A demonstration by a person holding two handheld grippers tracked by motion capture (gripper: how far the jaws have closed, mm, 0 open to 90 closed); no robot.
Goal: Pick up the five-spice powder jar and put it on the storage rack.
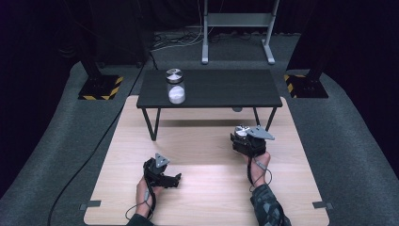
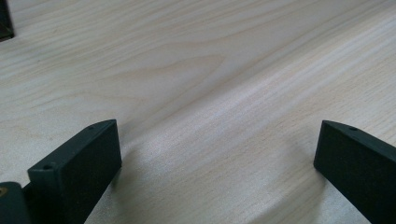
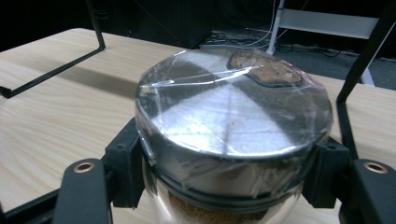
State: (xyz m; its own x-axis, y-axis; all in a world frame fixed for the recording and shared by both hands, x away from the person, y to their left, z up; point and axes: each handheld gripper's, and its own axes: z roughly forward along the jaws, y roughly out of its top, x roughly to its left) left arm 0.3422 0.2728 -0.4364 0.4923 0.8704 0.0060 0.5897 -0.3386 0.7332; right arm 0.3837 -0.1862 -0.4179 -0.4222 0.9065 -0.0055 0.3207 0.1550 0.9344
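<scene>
Two jars: one (image 1: pixel 175 86) stands upright on the black shelf (image 1: pixel 221 87), at eleven o'clock from the right gripper (image 1: pixel 244 141), which clamps the other jar (image 3: pixel 231 135); the left gripper (image 1: pixel 170 180) gapes empty.

Silver-lidded jar (image 3: pixel 229 135) upright between jaws; second jar (image 1: pixel 175 86) on black table (image 1: pixel 226 89)

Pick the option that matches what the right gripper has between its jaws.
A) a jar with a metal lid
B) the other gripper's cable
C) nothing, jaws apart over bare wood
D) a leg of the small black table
A: in the right gripper view the right gripper has its jaws pressed against both sides of a jar with a shiny metal lid.
</scene>
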